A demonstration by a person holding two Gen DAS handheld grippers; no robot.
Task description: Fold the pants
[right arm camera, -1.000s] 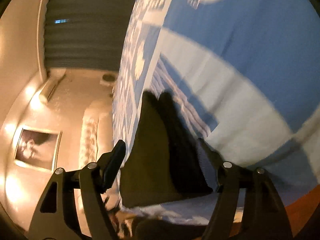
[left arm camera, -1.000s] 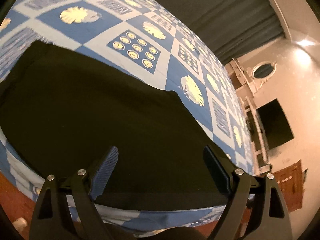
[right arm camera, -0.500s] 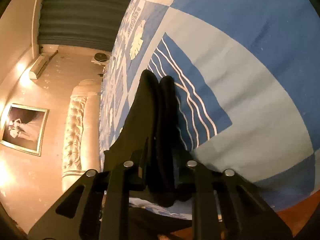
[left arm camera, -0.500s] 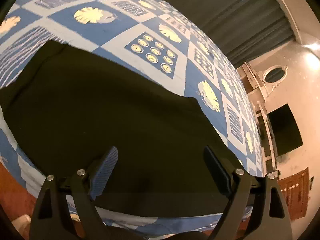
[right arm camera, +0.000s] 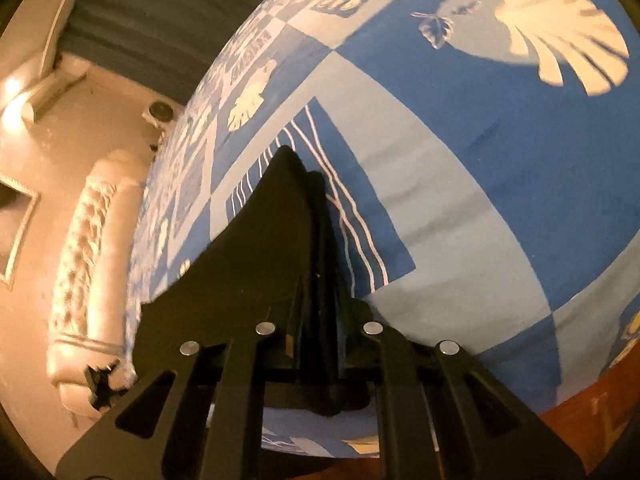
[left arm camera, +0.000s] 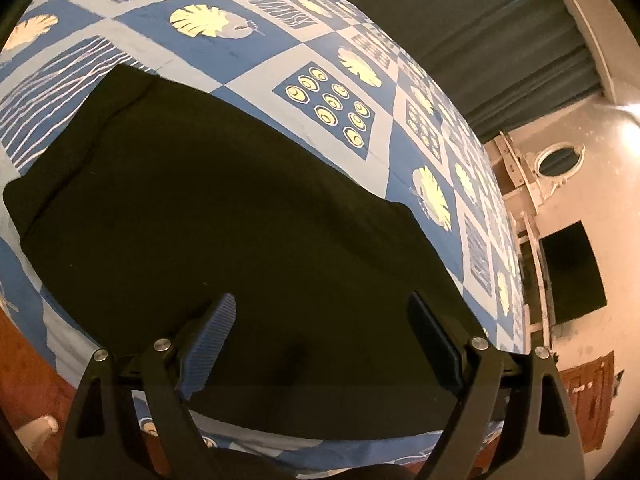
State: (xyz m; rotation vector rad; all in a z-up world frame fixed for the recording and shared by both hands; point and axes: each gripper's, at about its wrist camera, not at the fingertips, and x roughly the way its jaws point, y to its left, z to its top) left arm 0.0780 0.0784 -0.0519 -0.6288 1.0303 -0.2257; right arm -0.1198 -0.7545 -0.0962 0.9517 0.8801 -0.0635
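Left gripper [left arm camera: 320, 316]: jaws wide apart, nothing between the pads, held over the pants | Pants [left arm camera: 224, 216]: dark, spread flat | Bedspread [left arm camera: 332, 60]: blue and white squares with pale leaf prints | Background: grey curtain [left arm camera: 480, 20], oval mirror [left arm camera: 558, 160] on the wall

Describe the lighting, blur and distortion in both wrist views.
Left wrist view: warm dim light, a wall lamp flares at the right edge, the black pants lose all detail, and fisheye bulges the bedspread. Right wrist view: same orange cast, soft blur, lamp glare at left, the right gripper and pants merging in shadow.
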